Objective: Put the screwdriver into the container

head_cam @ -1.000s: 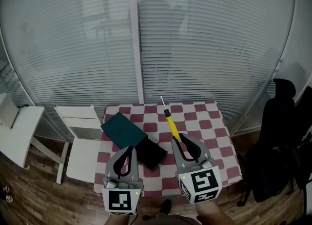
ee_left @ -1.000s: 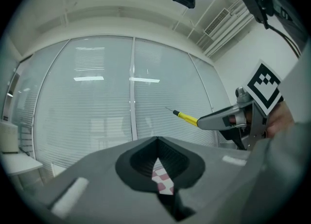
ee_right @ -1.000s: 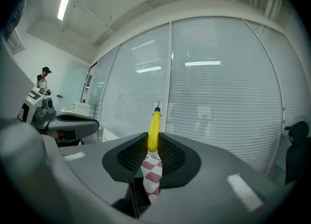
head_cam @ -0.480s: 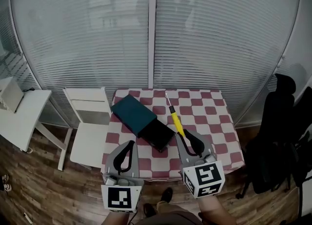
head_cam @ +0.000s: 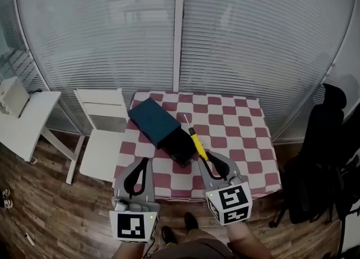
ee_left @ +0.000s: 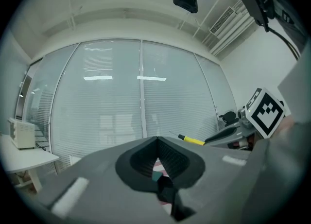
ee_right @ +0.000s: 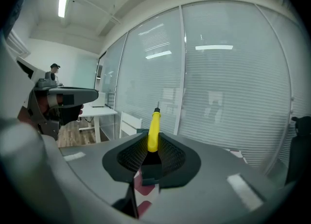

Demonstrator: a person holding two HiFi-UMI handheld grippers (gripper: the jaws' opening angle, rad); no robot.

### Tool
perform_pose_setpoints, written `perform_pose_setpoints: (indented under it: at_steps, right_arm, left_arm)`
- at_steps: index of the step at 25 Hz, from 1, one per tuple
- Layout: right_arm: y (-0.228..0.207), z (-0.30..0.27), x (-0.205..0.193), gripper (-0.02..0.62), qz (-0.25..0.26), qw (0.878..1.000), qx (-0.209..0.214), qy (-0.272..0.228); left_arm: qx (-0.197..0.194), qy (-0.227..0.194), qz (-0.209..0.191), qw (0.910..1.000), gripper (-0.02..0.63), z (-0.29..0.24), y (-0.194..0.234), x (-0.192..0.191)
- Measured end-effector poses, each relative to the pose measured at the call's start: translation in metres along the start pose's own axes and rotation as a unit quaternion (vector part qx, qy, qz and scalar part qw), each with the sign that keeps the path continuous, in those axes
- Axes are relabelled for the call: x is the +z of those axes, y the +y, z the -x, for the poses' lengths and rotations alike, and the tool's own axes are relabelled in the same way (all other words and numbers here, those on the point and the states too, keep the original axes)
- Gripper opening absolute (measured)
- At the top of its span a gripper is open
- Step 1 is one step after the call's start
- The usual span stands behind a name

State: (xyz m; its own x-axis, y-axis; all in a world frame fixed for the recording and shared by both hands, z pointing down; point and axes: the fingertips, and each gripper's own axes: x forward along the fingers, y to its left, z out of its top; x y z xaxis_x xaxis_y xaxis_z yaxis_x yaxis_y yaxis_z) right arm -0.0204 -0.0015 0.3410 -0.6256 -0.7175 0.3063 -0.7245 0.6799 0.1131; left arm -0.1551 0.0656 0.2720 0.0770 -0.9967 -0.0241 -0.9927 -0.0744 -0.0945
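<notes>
While right claw (ee_right: 151, 146) grips it, screwdriver (ee_right: 154, 129) juts forward.

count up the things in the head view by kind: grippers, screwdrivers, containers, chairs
grippers: 2, left gripper and right gripper
screwdriver: 1
container: 1
chairs: 2, white chair and black chair
total: 6

screwdriver (head_cam: 196, 144) butt end: hidden inside right gripper (head_cam: 207, 160) jaws
container (head_cam: 153, 122) drawer interior: dark — contents unreadable
table (head_cam: 242, 134) near edge: partly behind left gripper (head_cam: 140, 163), right gripper
office chair (head_cam: 329, 157): cut off — right edge
</notes>
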Motion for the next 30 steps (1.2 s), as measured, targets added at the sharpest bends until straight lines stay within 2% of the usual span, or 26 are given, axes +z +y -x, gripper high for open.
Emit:
perform_pose_setpoints:
  at_steps: [10, 20, 30]
  right_arm:
    - [-0.013, -0.029, -0.053, 0.089, -0.007, 0.997, 0.047, 0.065]
    - [-0.015, -0.059, -0.11, 0.089, -0.008, 0.985, 0.087, 0.148]
    - [-0.007, -0.101, -0.133, 0.089, -0.002, 0.975, 0.125, 0.186]
  left_arm:
    - [0.023, 0.027, 0.006, 0.9993, 0.0, -0.024, -0.006, -0.018]
    - [0.041, 0.062, 0.025, 0.9969, 0.0, -0.044, -0.003, -0.048]
    - [0.064, 0.086, 0.035, 0.9936, 0.0, -0.065, 0.018, -0.074]
